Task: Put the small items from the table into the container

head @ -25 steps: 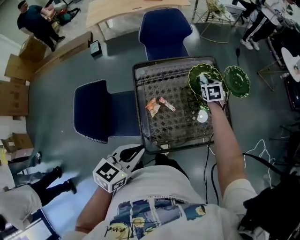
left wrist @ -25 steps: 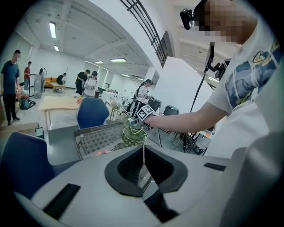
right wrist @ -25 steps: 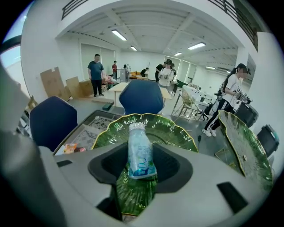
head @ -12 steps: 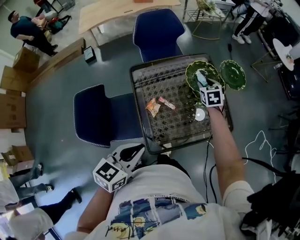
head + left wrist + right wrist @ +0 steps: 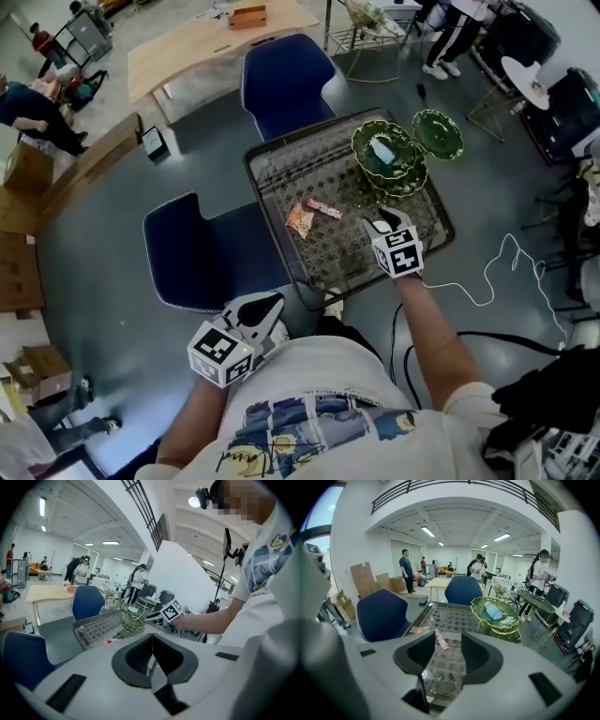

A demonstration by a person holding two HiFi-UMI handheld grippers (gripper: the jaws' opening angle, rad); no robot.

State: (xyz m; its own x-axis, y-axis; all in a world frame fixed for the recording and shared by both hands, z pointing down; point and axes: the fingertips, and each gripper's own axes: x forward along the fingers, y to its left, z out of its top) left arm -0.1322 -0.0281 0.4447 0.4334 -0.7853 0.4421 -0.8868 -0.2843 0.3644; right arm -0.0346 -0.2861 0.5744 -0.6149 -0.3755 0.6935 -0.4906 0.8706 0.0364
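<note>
The left gripper (image 5: 152, 645) has its jaws pressed together with nothing between them. Beyond it stands a table (image 5: 93, 629) with a green tiered dish (image 5: 133, 623) at its right end and a blue chair (image 5: 87, 603) behind. The right gripper (image 5: 150, 616), on a bare arm from the right, hovers just beside the dish.

No lettering, label or number can be read.

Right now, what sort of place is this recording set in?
Probably a big open office or workshop hall: blue chairs, a wooden table, stacked cardboard boxes and people standing about.
</note>
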